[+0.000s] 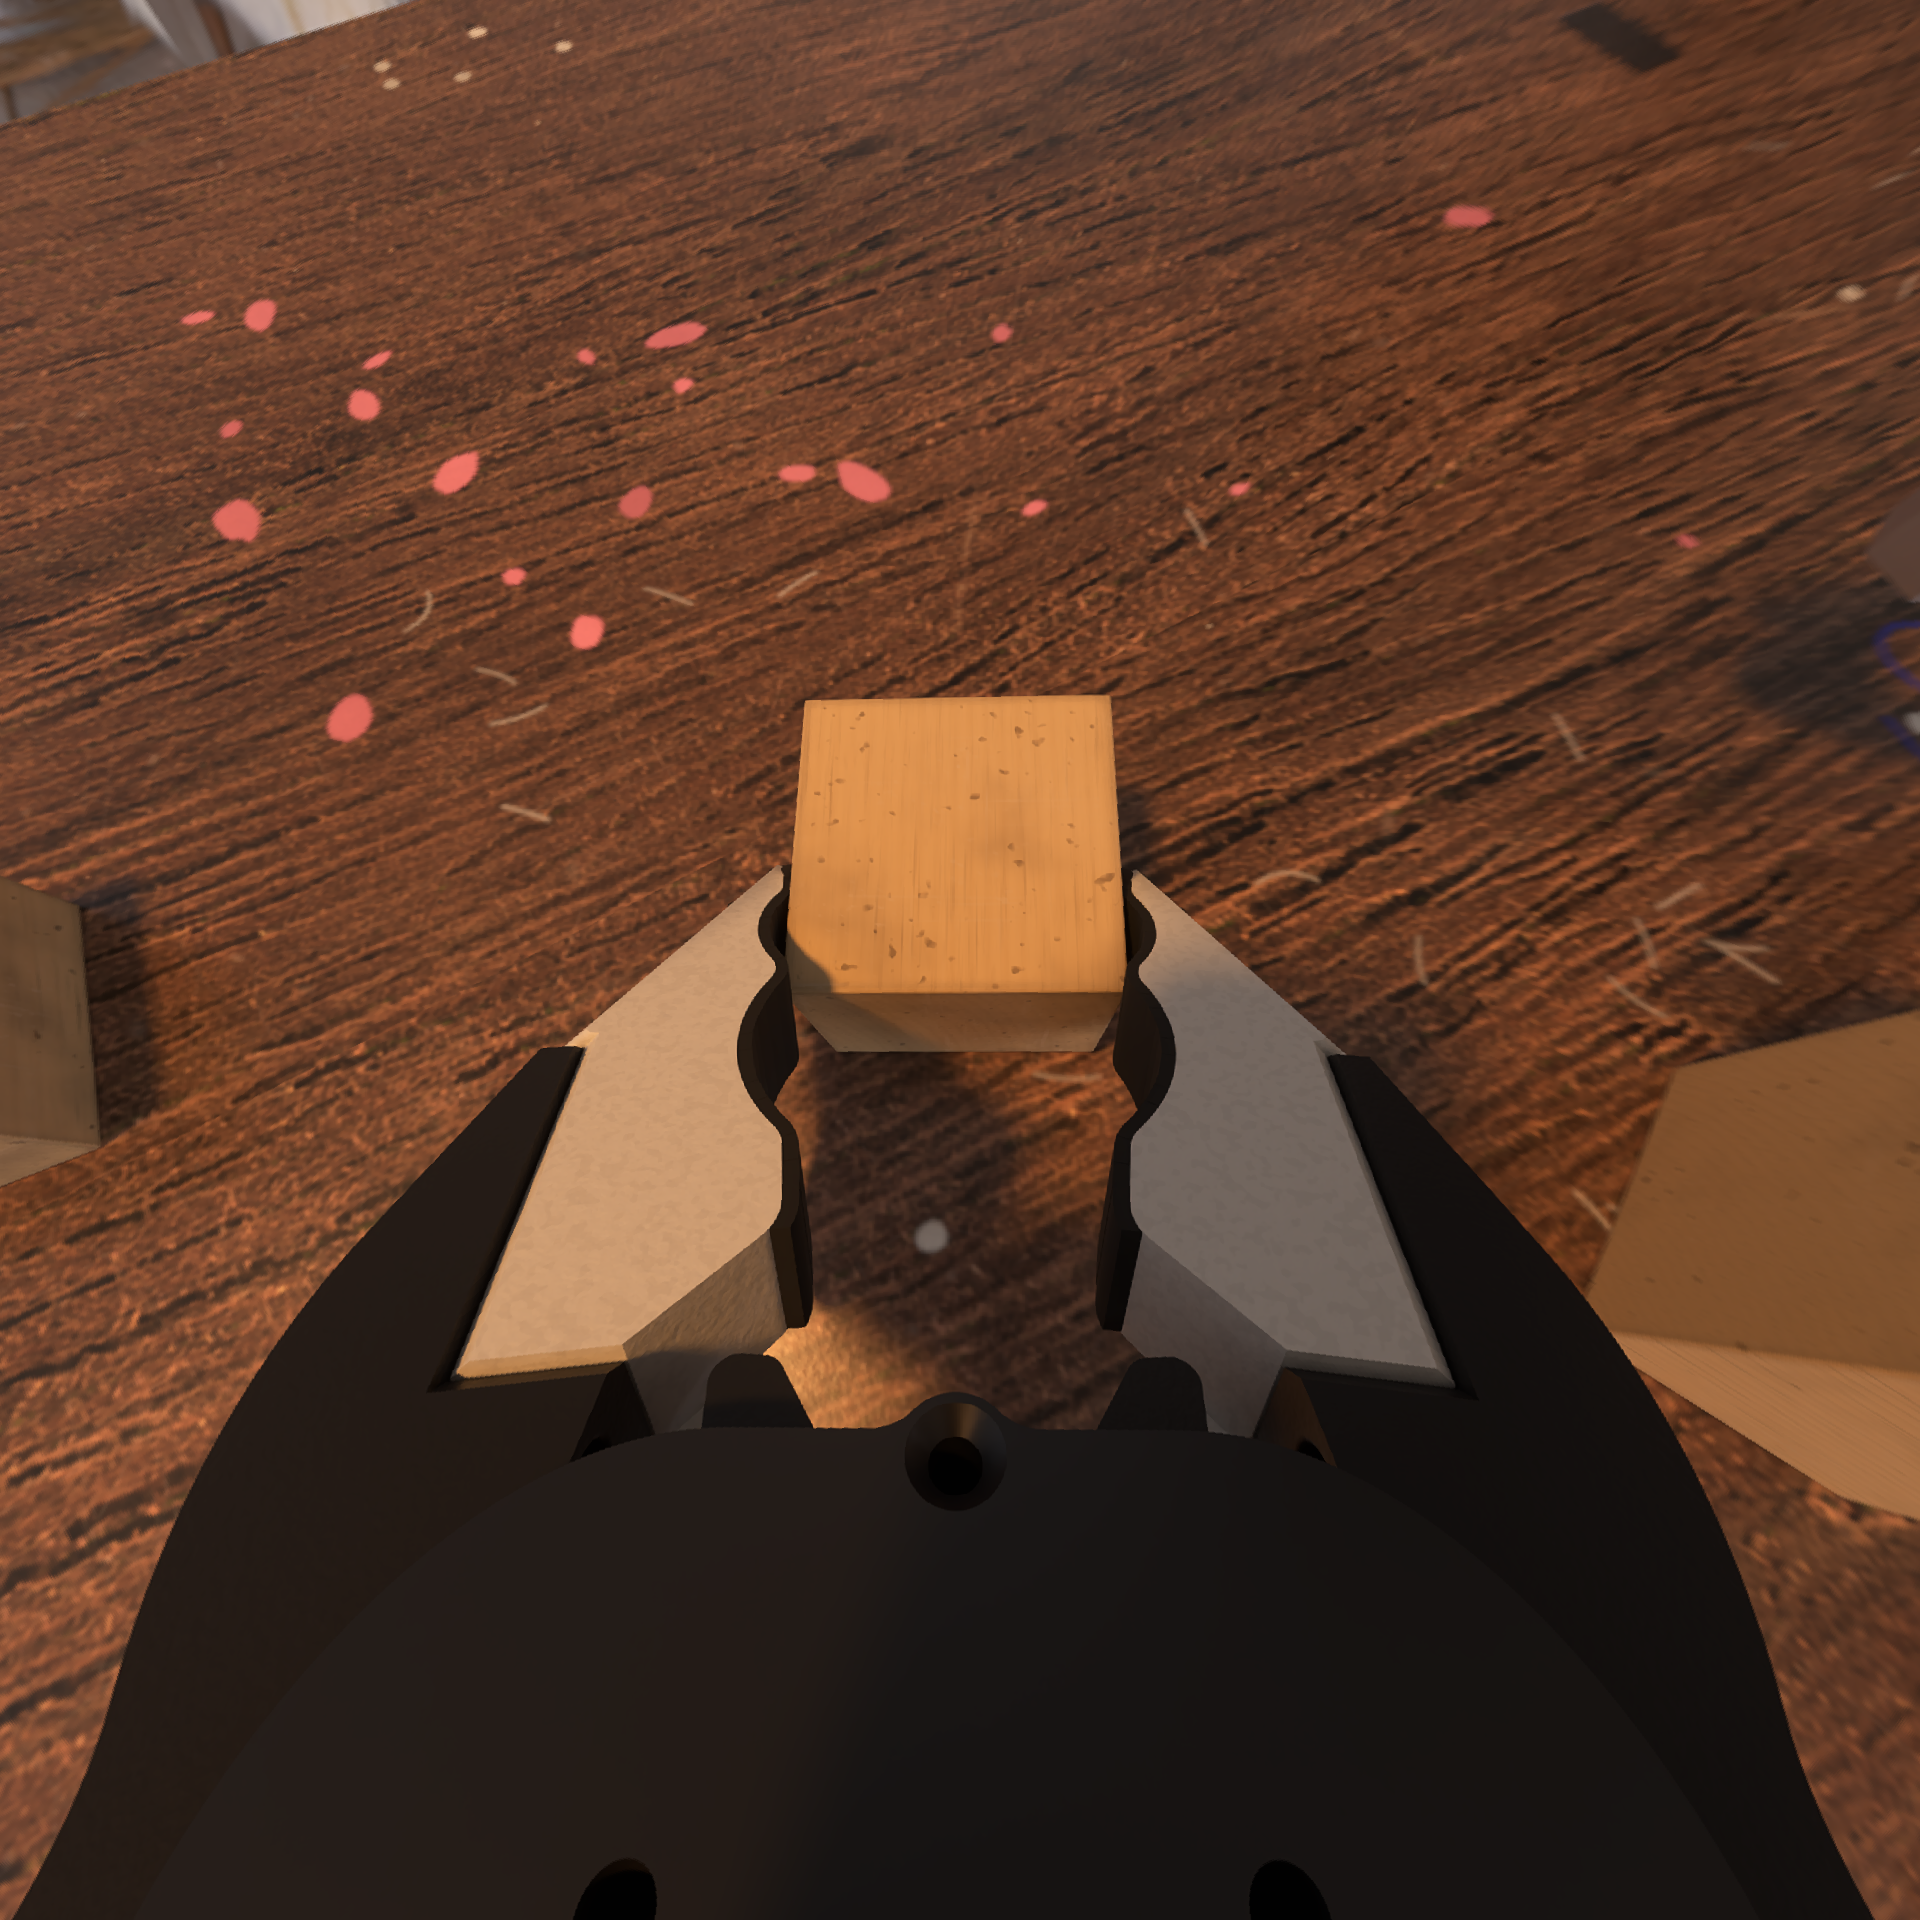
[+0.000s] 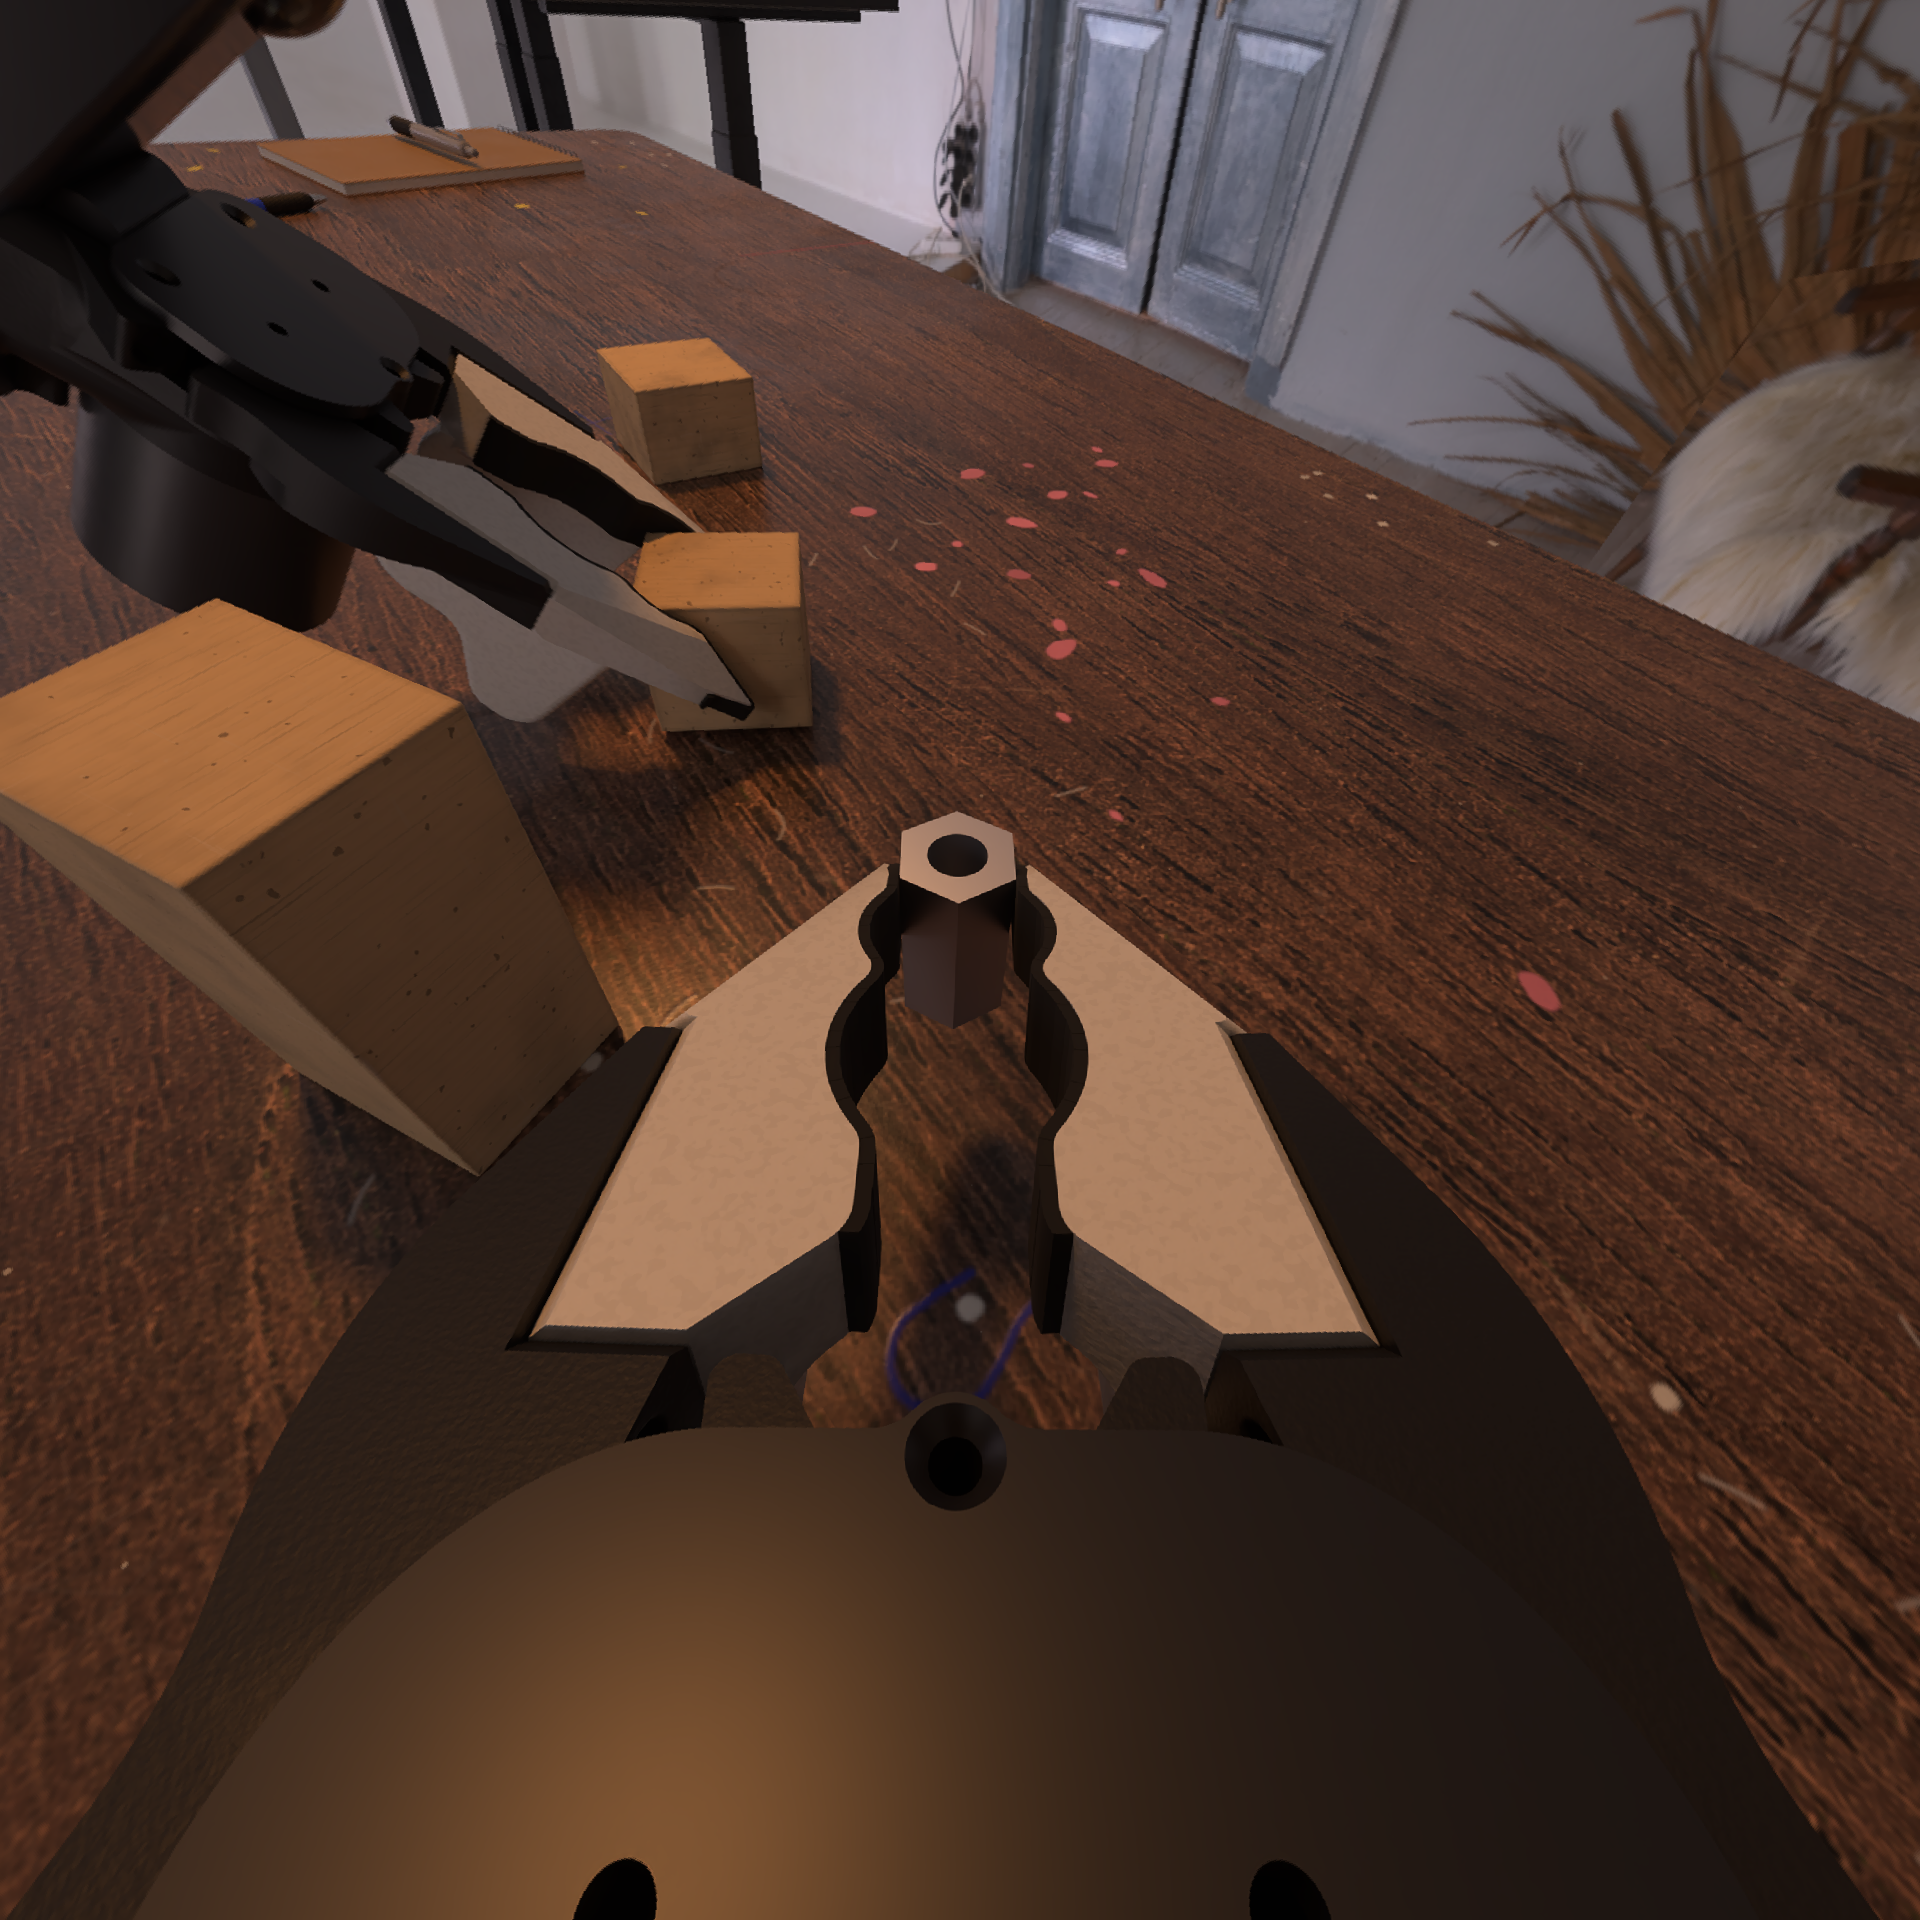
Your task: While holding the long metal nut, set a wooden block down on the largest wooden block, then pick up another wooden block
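Observation:
My left gripper (image 1: 956, 904) is shut on a small wooden block (image 1: 956, 862), its fingertips pressed on the block's two sides. In the right wrist view this block (image 2: 743, 613) sits low at the table surface, with the left fingers (image 2: 623, 634) around it. The largest wooden block (image 2: 260, 821) stands just to the right of the left gripper and shows at the right edge of the left wrist view (image 1: 1787, 1226). A third small block (image 2: 681, 410) sits farther back. My right gripper (image 2: 956, 909) is shut on the long metal nut (image 2: 954, 935) and holds it upright above the table.
The dark wooden table (image 2: 1351, 831) has red paint spots (image 2: 1039, 540) beyond the blocks. A notebook with a pen (image 2: 416, 161) lies at the far end. The table edge runs along the right, with a door, dried plants and a fur behind it.

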Motion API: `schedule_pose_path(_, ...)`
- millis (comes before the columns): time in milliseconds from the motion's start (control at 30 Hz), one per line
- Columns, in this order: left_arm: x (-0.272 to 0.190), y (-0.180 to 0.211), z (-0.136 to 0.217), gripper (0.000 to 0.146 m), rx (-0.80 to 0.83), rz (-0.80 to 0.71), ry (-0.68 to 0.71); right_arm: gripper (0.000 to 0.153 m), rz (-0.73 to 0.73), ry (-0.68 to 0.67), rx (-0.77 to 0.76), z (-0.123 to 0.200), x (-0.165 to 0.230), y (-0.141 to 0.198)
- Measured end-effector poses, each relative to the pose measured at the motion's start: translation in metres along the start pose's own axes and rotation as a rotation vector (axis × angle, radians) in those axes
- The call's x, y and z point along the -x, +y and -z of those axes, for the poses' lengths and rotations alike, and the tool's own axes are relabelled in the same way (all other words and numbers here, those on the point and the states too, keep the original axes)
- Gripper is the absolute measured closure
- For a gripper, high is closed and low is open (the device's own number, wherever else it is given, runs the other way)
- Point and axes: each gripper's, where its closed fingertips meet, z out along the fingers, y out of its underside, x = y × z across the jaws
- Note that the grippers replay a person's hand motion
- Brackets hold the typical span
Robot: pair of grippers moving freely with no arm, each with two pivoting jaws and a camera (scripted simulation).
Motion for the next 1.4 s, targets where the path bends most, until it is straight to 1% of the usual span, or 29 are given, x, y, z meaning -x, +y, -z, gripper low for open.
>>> schedule_pose_path(67, -0.006, -0.004, 0.007, 0.086, -0.024, 0.012, 0.046, 0.132, 0.002, 0.002, -0.003, 0.001, 0.0, -0.001)
schedule_pose_path(133, -0.018, -0.015, 0.021, 0.086, -0.07, 0.002, 0.115, 0.132, -0.002, 0.001, -0.007, 0.002, 0.0, -0.002)
schedule_pose_path(233, -0.041, -0.034, 0.049, 0.086, -0.138, -0.092, 0.18, 0.132, -0.009, -0.001, -0.014, 0.002, -0.001, -0.003)
schedule_pose_path(400, -0.076, -0.05, 0.09, 0.086, -0.207, -0.32, 0.18, 0.132, -0.001, -0.003, -0.011, 0.002, 0.001, -0.003)
schedule_pose_path(500, -0.089, -0.053, 0.103, 0.086, -0.246, -0.366, 0.181, 0.132, 0.003, -0.002, -0.009, 0.002, 0.001, -0.003)
schedule_pose_path(633, -0.093, -0.054, 0.11, 0.086, -0.254, -0.366, 0.196, 0.132, -0.002, -0.004, 0.0, 0.0, 0.001, 0.0)
schedule_pose_path(767, -0.094, -0.06, 0.116, 0.086, -0.298, -0.352, 0.189, 0.132, 0.009, -0.006, 0.012, -0.002, 0.003, 0.002)
schedule_pose_path(900, -0.093, -0.06, 0.113, 0.086, -0.307, -0.334, 0.175, 0.132, 0.016, -0.008, 0.025, -0.004, 0.005, 0.004)
schedule_pose_path(1000, -0.097, -0.058, 0.111, 0.086, -0.292, -0.337, 0.19, 0.132, 0.017, -0.008, 0.027, -0.004, 0.005, 0.005)
schedule_pose_path(1100, -0.105, -0.059, 0.112, 0.086, -0.293, -0.344, 0.231, 0.132, 0.018, -0.007, 0.027, -0.003, 0.005, 0.004)
schedule_pose_path(1200, -0.113, -0.059, 0.116, 0.086, -0.275, -0.332, 0.311, 0.132, 0.018, -0.006, 0.025, -0.003, 0.005, 0.004)
schedule_pose_path(1400, -0.127, -0.064, 0.126, 0.086, -0.225, -0.35, 0.358, 0.132, 0.016, -0.01, 0.021, -0.002, 0.004, 0.003)
